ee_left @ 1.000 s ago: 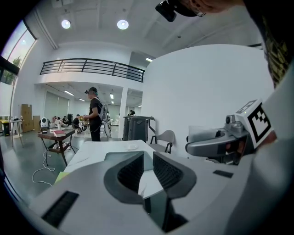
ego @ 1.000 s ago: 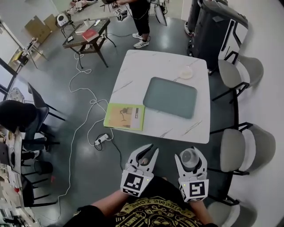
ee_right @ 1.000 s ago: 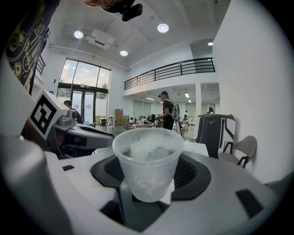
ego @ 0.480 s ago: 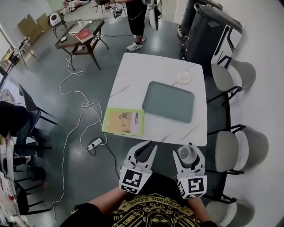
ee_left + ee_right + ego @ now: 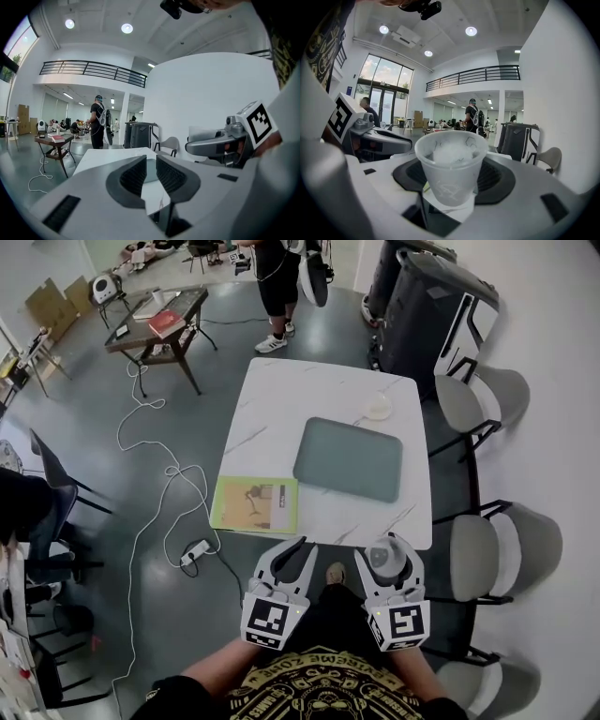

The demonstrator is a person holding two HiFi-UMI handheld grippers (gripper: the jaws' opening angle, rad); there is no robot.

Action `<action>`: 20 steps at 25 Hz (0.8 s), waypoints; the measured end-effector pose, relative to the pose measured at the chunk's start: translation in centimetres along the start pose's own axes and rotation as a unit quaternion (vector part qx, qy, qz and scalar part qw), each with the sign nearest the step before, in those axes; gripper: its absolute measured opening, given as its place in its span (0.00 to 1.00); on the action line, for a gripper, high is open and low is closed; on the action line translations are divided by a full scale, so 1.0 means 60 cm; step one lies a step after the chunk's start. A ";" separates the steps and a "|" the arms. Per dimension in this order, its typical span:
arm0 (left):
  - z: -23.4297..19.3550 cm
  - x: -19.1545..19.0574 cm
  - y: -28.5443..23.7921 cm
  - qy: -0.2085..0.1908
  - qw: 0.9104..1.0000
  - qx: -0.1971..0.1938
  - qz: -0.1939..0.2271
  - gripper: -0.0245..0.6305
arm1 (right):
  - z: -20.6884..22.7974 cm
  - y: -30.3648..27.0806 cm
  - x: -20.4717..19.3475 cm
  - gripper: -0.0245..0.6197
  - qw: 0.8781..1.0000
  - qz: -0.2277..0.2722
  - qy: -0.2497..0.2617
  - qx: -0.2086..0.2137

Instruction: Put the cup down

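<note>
Cup (image 5: 383, 559) between right tongs (image 5: 392, 550), before table (image 5: 281, 399)

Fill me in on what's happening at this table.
A person stands at the near edge of a white table with a gripper in each hand. The right gripper is shut on a translucent plastic cup, held upright and not yet set down. The left gripper is open and empty. On the table lie a grey tray, a green booklet and a small white dish.
</note>
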State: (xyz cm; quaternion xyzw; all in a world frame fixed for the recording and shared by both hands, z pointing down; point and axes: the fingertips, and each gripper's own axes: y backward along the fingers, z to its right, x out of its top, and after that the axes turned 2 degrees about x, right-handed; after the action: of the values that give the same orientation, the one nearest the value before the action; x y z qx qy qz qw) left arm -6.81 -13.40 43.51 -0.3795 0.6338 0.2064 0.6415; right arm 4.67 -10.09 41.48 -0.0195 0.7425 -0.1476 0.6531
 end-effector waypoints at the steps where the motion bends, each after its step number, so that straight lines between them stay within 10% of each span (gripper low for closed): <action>1: -0.004 0.000 -0.003 0.001 1.000 0.003 -0.001 0.15 | 0.003 -0.005 0.000 0.45 1.000 -0.001 0.000 0.001; 20: -0.058 0.025 -0.149 0.006 0.998 0.053 -0.021 0.15 | 0.120 -0.163 -0.010 0.45 0.999 0.000 -0.012 0.044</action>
State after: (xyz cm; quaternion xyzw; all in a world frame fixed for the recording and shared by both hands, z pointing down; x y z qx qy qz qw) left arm -2.25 -21.94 44.40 -0.3591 0.6396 0.1570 0.6613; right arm 10.17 -20.68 43.69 0.0075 0.7278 -0.1796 0.6619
